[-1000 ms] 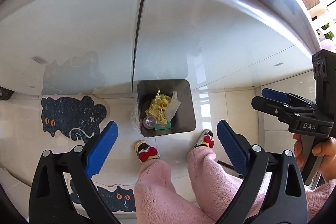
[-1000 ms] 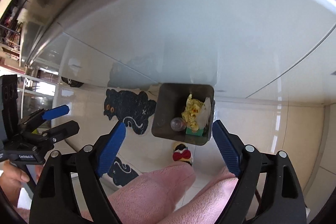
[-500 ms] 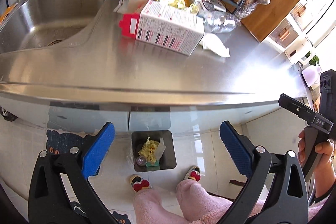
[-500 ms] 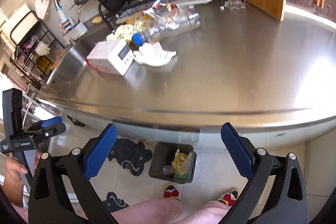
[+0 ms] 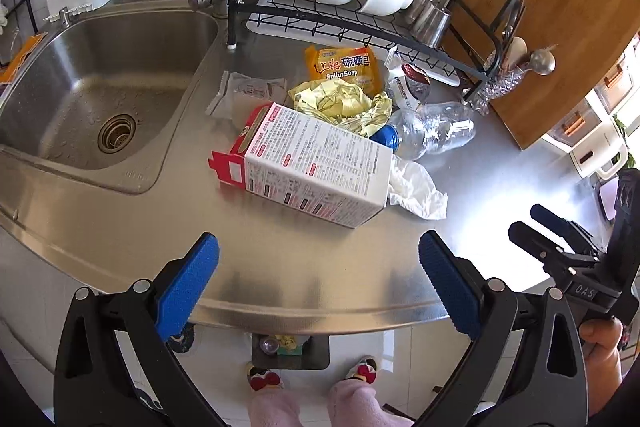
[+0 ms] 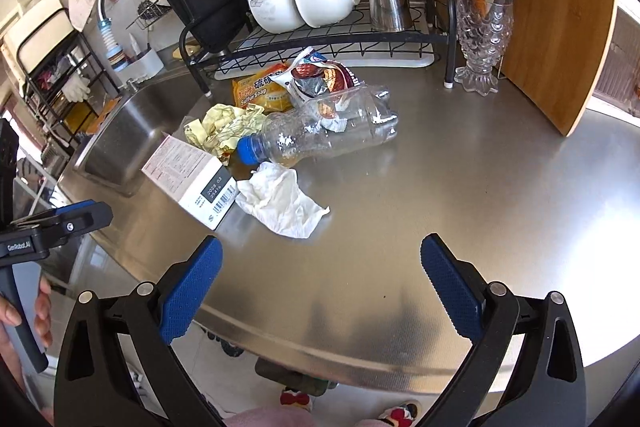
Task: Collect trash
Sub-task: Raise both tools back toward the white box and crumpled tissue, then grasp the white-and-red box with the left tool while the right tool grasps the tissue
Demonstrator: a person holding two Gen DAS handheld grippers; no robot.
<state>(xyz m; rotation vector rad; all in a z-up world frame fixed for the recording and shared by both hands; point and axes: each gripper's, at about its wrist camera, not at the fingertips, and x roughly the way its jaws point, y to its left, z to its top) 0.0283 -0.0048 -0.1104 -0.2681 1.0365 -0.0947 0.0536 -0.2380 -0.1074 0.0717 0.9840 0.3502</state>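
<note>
So the bin (image 5: 290,349) on the floor already has a few bits in it (something yellow, a small clear cup-like thing), but most of the job is left. Still on the steel surface (image 5: 280,267): the carton (image 5: 316,165), a crumpled tissue (image 5: 416,189), a clear bottle (image 5: 424,131) with a blue cap, yellow wrapper (image 5: 340,103), the orange soap pack (image 5: 344,69), a foil snack bag (image 6: 320,77) and a white wrapper (image 5: 248,91) by the sink (image 5: 100,99).

Both grippers are empty. The left gripper (image 5: 318,289) has its fingers spread wide with nothing between them, same for the right gripper (image 6: 320,285), whose fingers have just finished opening out.

In the left view the carton sits dead centre, lying flat, long axis running from 10 to 4 o'clock, torn-open red end toward the sink at 10. The bottle lies on its side at 2 o'clock of it, cap pointing at the carton, base off toward 3.
</note>
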